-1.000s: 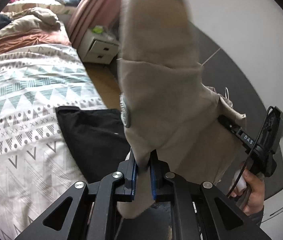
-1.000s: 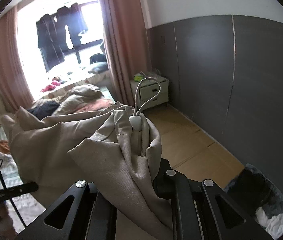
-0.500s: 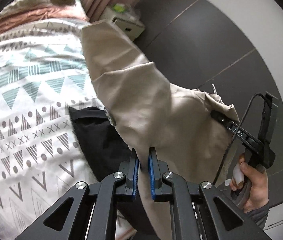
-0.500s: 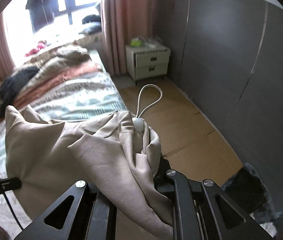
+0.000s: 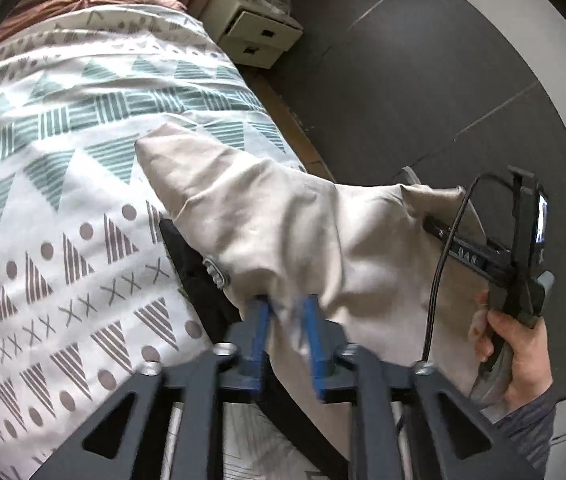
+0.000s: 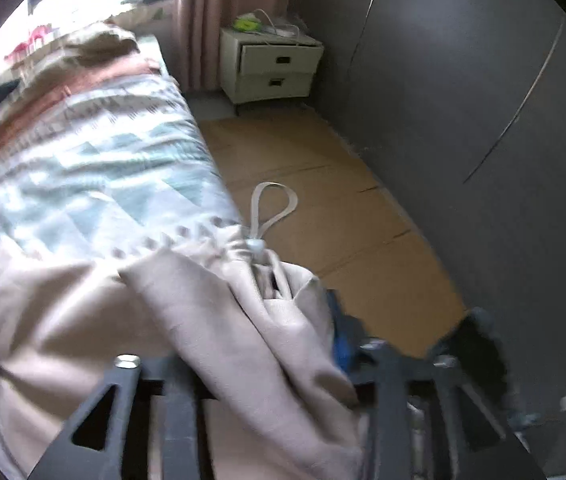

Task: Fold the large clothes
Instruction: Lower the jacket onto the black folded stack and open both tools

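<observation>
Draping beige garment [image 5: 291,224] btwn left claw [image 5: 286,312], on bed [image 5: 63,168]

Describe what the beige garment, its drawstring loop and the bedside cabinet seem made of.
Beige garment: thin woven cloth, matte, perhaps cotton blend; it drapes in soft creases. Drawstring loop: flat white woven cord, holding a springy loop above a pale toggle. Bedside cabinet: smooth off-white panels, likely painted or laminated board; the blur leaves it open.

A home bedroom: a bed [image 5: 83,128] under a patterned duvet, a white nightstand [image 6: 271,68] and pink curtains [image 6: 219,12].
</observation>
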Demonstrator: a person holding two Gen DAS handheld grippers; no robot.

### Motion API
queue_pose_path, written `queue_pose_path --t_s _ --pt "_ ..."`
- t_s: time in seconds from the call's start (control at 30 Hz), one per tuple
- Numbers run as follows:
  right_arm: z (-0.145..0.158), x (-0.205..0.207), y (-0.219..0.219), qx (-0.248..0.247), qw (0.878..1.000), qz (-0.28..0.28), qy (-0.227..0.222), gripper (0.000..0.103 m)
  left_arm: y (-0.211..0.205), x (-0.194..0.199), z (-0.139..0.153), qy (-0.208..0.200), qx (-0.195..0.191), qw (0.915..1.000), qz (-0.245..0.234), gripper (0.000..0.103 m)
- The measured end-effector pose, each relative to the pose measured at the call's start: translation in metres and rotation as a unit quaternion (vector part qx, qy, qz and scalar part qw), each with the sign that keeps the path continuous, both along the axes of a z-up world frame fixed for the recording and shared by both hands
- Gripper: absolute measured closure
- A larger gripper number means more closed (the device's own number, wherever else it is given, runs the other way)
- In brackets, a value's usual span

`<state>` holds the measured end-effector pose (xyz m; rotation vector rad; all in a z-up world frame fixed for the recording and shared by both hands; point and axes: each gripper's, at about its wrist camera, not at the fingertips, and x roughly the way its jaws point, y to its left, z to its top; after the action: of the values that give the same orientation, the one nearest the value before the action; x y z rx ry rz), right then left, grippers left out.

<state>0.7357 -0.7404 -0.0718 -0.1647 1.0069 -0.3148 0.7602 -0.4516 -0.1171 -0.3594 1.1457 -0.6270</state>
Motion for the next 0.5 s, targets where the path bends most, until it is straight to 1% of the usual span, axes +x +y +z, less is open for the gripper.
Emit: queue_pose_path --t_s 0.03,0.1,0.17,0.2,0.3,0.33,0.43,0.47,0.5 --pt "0.0 -0.006 -0.005 -0.018 1.0 -0.003 0.005 0.038 0.0 0.001 -0.001 0.004 -0.005 1.0 0.0 0.064" --pt "0.005 -0.024 -0.022 -0.002 1.0 -0.013 0.003 0.038 0.003 0.003 0.0 0.014 -0.016 0.9998 0.007 0.045" --pt "0.017 -0.054 -0.042 0.036 0.999 -0.031 -0.015 0.037 0.005 0.002 0.0 0.013 0.0 0.9998 0.013 0.039" --pt "0.021 -0.067 -0.049 0.05 0.998 -0.036 -0.023 0.037 0.006 0.003 -0.004 0.015 0.001 0.9998 0.011 0.039" --pt "0.028 -0.117 -0.071 0.117 0.991 -0.052 -0.045 0.037 0.006 0.006 -0.015 0.035 -0.004 0.9993 0.01 0.039" --pt "0.026 -0.139 -0.08 0.146 0.986 -0.06 -0.052 0.037 0.006 0.007 -0.016 0.037 -0.005 0.9992 0.014 0.039" --pt "0.014 -0.189 -0.096 0.197 0.976 -0.077 -0.06 0.037 0.003 0.009 -0.014 0.028 -0.004 0.9995 0.017 0.041" --pt "0.009 -0.203 -0.102 0.212 0.972 -0.084 -0.063 0.037 0.001 0.011 -0.013 0.027 -0.002 0.9995 0.018 0.044" --pt "0.004 -0.215 -0.108 0.227 0.968 -0.091 -0.066 0.037 -0.001 0.012 -0.013 0.028 -0.002 0.9995 0.016 0.051"
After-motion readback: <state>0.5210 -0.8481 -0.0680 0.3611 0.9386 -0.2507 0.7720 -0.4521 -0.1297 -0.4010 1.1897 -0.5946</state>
